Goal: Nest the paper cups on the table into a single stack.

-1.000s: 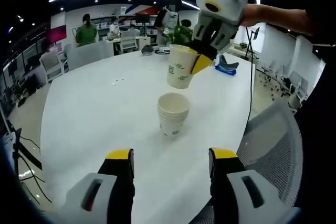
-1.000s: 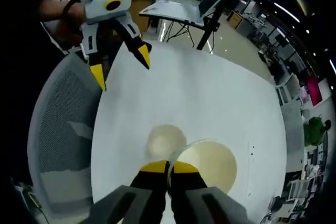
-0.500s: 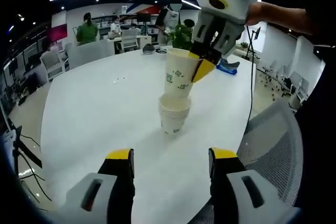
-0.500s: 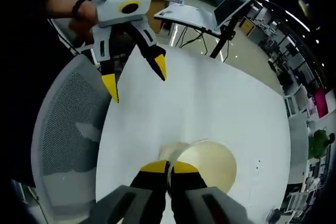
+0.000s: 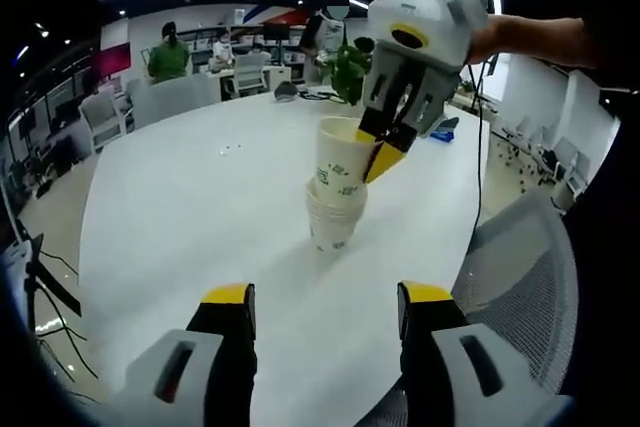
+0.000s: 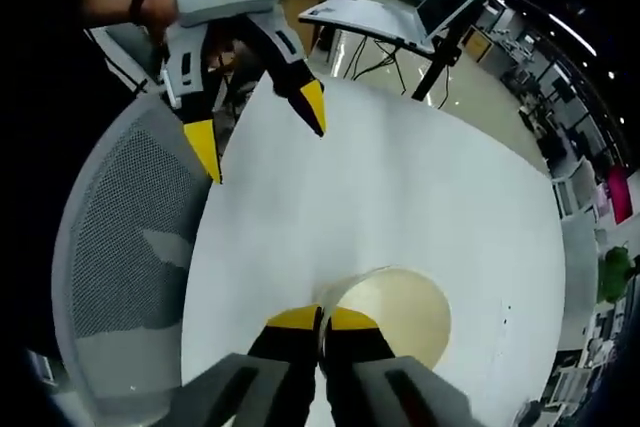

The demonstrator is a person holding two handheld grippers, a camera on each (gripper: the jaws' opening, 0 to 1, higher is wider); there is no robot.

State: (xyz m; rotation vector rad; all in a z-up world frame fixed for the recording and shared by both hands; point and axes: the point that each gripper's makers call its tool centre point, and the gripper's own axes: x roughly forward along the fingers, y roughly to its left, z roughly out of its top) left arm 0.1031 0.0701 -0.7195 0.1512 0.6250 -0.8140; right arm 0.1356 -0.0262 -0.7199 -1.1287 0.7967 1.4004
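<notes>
While the right hand-held gripper pinches the paper cup by its rim, that cup sits upright, partly sunk in the stack on the tabletop. Jaws apart and empty, the left hand-held gripper waits nearby.

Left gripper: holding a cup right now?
No: in the left gripper view the left gripper stands open and empty over the table, while the right gripper pinches the cup into the stack.

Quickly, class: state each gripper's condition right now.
Left gripper: open, holding nothing.
Right gripper: shut on the paper cup, partly nested in the stack.
</notes>
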